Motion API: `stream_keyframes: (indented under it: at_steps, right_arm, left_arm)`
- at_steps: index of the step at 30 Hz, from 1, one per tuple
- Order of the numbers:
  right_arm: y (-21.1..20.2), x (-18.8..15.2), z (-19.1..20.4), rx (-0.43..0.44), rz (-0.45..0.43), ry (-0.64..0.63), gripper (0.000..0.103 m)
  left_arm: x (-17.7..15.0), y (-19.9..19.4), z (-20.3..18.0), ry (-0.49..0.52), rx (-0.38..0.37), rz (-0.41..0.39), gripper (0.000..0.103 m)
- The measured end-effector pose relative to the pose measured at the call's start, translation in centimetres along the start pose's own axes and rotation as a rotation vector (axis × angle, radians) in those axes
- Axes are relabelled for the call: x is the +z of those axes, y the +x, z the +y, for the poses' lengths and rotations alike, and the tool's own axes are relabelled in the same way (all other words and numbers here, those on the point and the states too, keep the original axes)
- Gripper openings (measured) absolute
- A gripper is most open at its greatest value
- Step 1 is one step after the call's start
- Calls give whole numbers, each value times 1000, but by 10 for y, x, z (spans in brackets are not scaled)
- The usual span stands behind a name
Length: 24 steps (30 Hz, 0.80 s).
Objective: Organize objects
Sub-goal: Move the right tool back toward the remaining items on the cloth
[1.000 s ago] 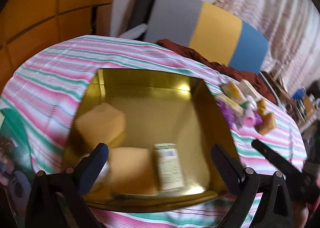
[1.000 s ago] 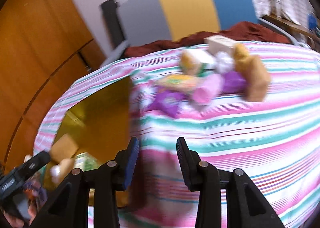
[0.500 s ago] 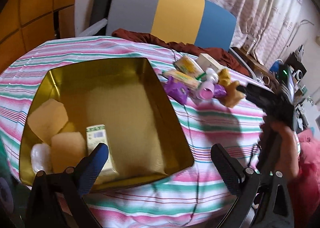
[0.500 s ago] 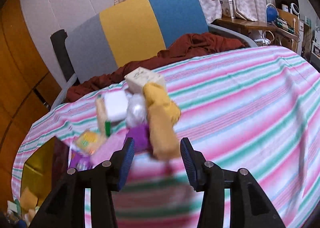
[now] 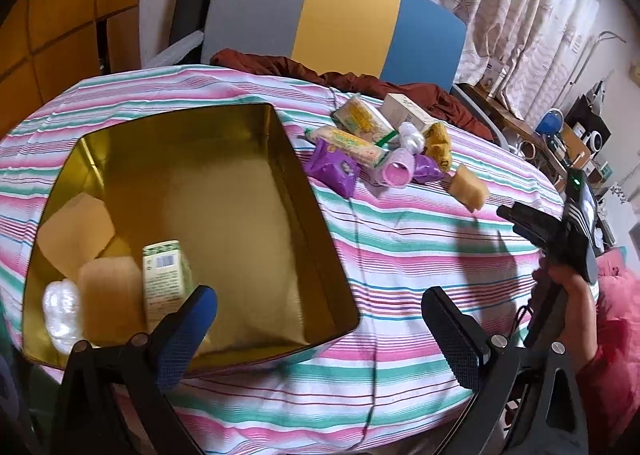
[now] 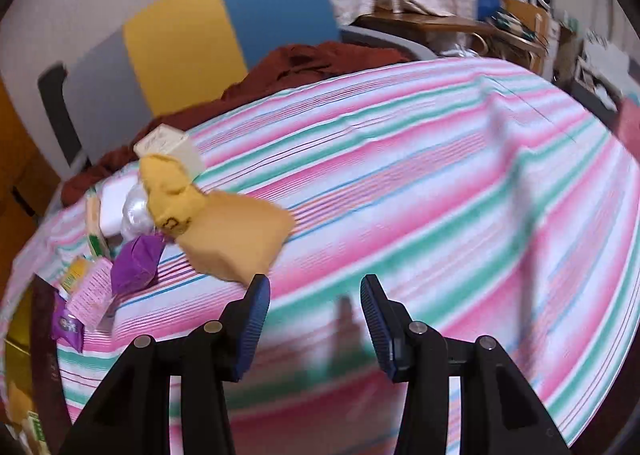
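Note:
A gold tin (image 5: 290, 171) sits on the striped tablecloth (image 5: 400, 255) and holds two tan sponge blocks (image 5: 76, 235), a green-and-white box (image 5: 166, 275) and a white wrapped item (image 5: 60, 307). My left gripper (image 5: 316, 307) hangs wide open over the tin's near right corner with nothing between its fingers. Right of the tin lies a pile: purple packet (image 5: 334, 169), biscuit packs (image 5: 360, 119), pink cup (image 5: 396, 173), yellow pouch (image 6: 168, 191), tan sponge (image 6: 236, 239). My right gripper (image 6: 315, 287) is open and holds nothing. It hovers just right of that sponge.
A chair with a grey, yellow and blue back (image 5: 332, 15) stands behind the table, with a maroon cloth (image 5: 360, 79) draped at the table's far edge. A cluttered desk (image 6: 512, 19) and curtains fill the far right. A hand in a red sleeve (image 5: 572, 295) holds the right gripper.
The left view swung right from the tin, bringing the pile and the right gripper into sight. The right gripper moved right from the tin's edge past the pile, and its jaws widened.

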State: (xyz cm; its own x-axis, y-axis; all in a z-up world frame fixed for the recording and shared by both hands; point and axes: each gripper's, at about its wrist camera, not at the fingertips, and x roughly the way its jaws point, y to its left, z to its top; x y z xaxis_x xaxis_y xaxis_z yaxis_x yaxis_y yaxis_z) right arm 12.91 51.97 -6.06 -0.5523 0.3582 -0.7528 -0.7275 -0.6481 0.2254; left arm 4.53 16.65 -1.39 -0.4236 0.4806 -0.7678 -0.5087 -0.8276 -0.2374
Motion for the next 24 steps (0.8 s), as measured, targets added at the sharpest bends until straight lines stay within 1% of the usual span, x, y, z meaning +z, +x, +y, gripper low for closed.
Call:
stream_keyframes:
  at_steps: [1, 2, 4, 6, 7, 9, 11, 13, 16, 18, 19, 21, 22, 23, 24]
  right_arm:
    - [-4, -1, 0, 11, -15, 1, 48]
    - [-11, -2, 3, 42, -39, -10, 48]
    - [-17, -2, 20, 134, -55, -61, 48]
    - [-12, -1, 43, 195, -40, -111, 48]
    - [-8, 0, 61, 236, -27, -148, 48]
    - [-1, 1, 83, 272, -15, -174, 48]
    - [13, 3, 108, 279, 13, -195, 48]
    - [30, 7, 126, 264, 45, -197, 48]
    - [57, 7, 138, 216, 107, -221, 48]
    - [70, 2, 139, 231, 142, -223, 48]
    - [71, 2, 133, 260, 143, -199, 47]
    - [71, 0, 125, 301, 151, -169, 42]
    - [69, -3, 119, 308, 159, -165, 36]
    - [67, -6, 116, 304, 157, -174, 34]
    - [63, -10, 112, 302, 151, -192, 28]
  left_arm:
    - [0, 1, -3, 3, -3, 1, 103]
    - [0, 3, -6, 8, -5, 3, 103]
    - [0, 5, -12, 19, -11, 7, 103]
    - [0, 7, -16, 29, -12, 12, 103]
    - [-1, 6, -18, 34, -14, 12, 103]
    - [-1, 4, -19, 39, -9, 8, 103]
    - [-1, 2, -17, 38, -2, 5, 103]
    - [-1, -1, -13, 31, 2, 1, 103]
    - [-1, -4, -5, 18, 18, -6, 103]
    - [-1, -5, 0, 2, 23, -5, 103]
    - [-1, -5, 2, -4, 23, -5, 103]
    - [-1, -4, 5, -13, 23, -2, 103]
    - [-1, -4, 5, -14, 22, -3, 103]
    - [-1, -3, 4, -14, 23, -3, 103]
    - [-1, -2, 3, -12, 21, -1, 103]
